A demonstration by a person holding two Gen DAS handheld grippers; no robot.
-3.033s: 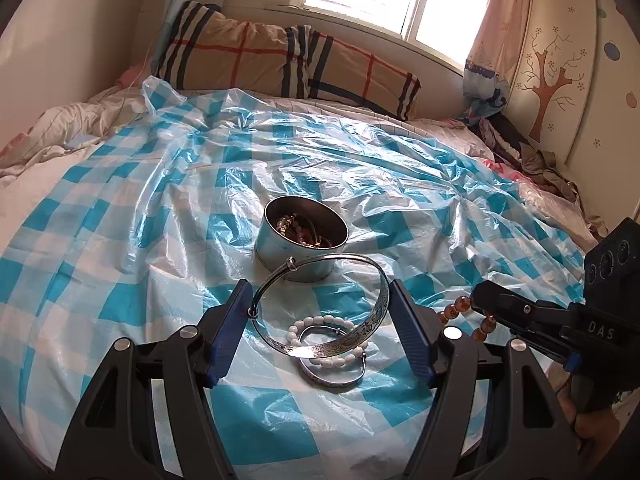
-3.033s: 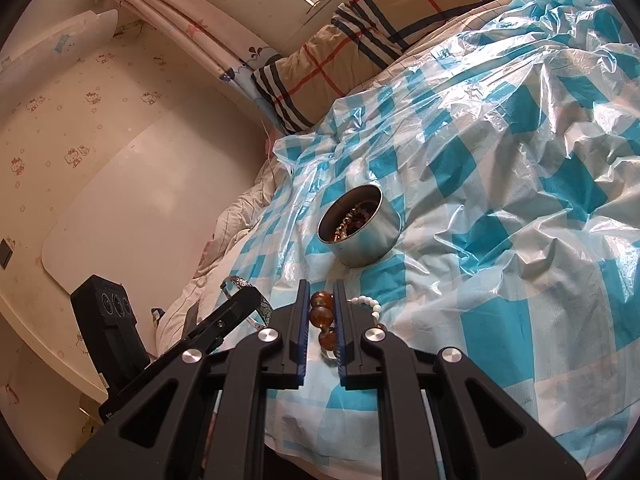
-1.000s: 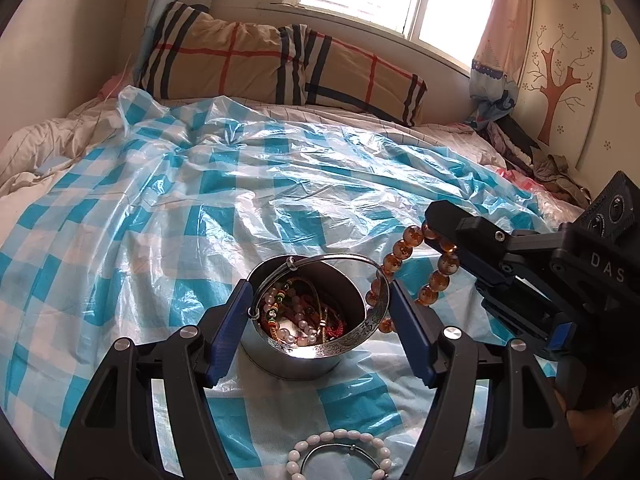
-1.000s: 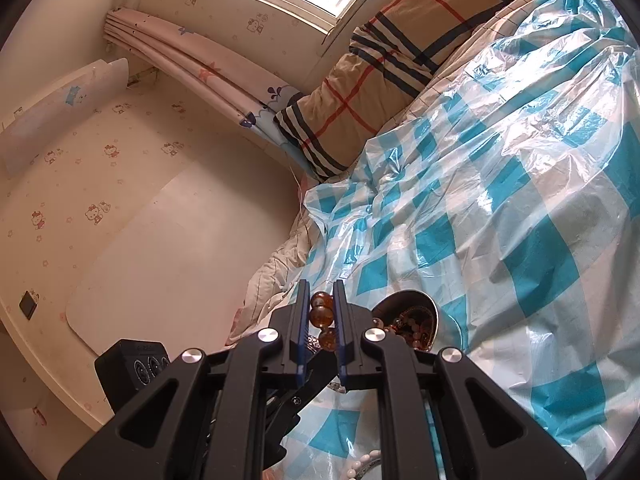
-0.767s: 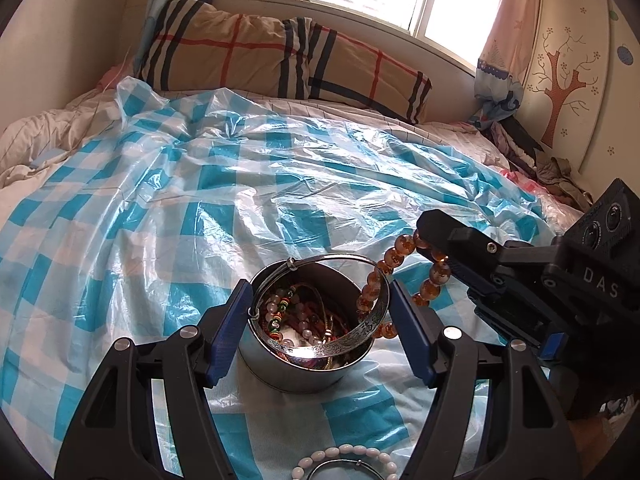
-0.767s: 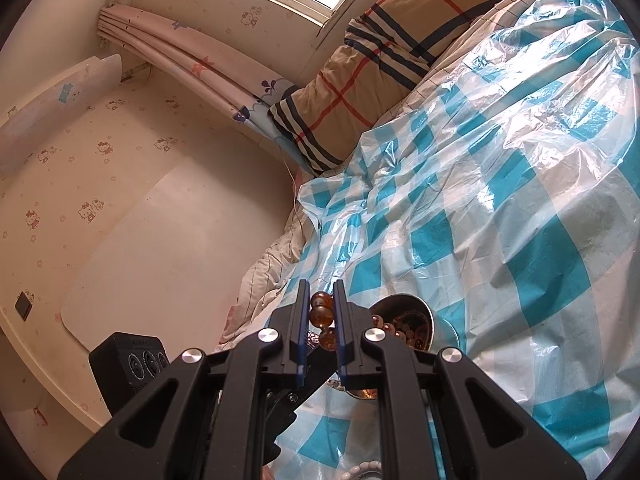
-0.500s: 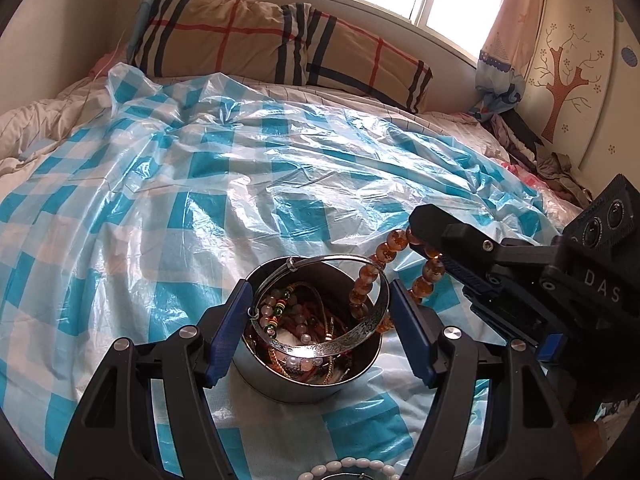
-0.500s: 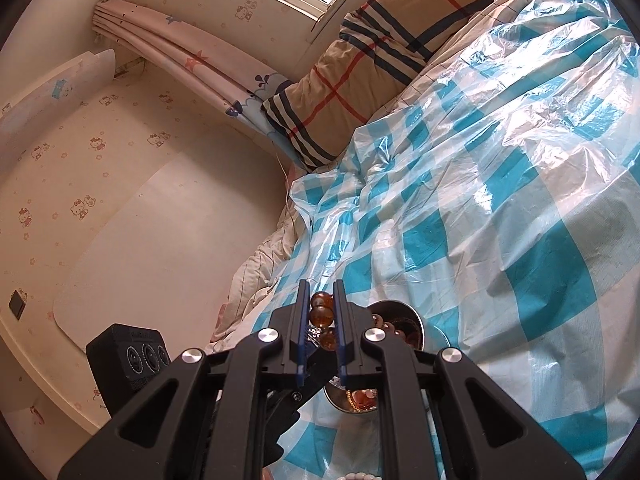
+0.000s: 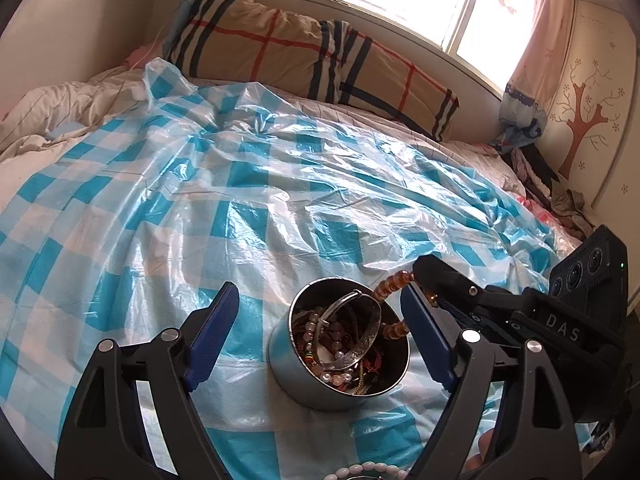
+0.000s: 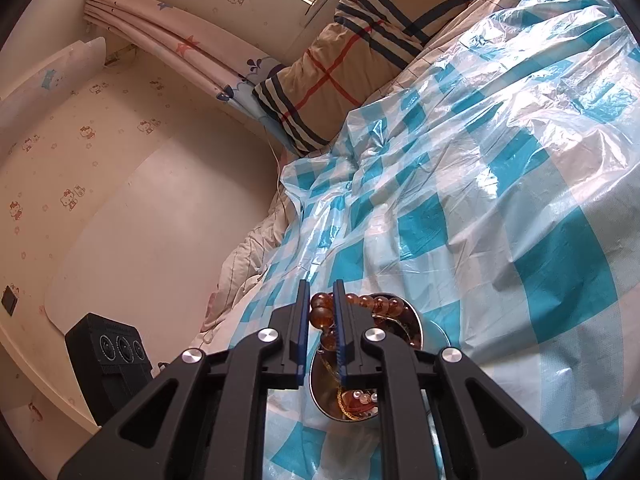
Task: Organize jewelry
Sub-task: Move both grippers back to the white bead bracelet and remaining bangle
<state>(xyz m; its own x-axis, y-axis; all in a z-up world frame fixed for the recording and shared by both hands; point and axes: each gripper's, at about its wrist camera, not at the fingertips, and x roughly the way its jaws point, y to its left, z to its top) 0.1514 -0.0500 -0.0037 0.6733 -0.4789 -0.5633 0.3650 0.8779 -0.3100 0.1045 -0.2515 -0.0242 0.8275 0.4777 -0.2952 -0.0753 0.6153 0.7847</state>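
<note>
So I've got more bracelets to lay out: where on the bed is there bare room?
The checked plastic sheet lies bare between the metal tin and the plaid pillow, and left of the tin. Crowded: the tin, where the right gripper holds amber beads, and the near edge by the white bead bracelet.

The left wrist view looks forward and down along its fingers, close over the metal tin (image 9: 338, 356) on the bed (image 9: 168, 184), facing the window. The right wrist view, rolled sideways, shares that tin (image 10: 404, 320).
</note>
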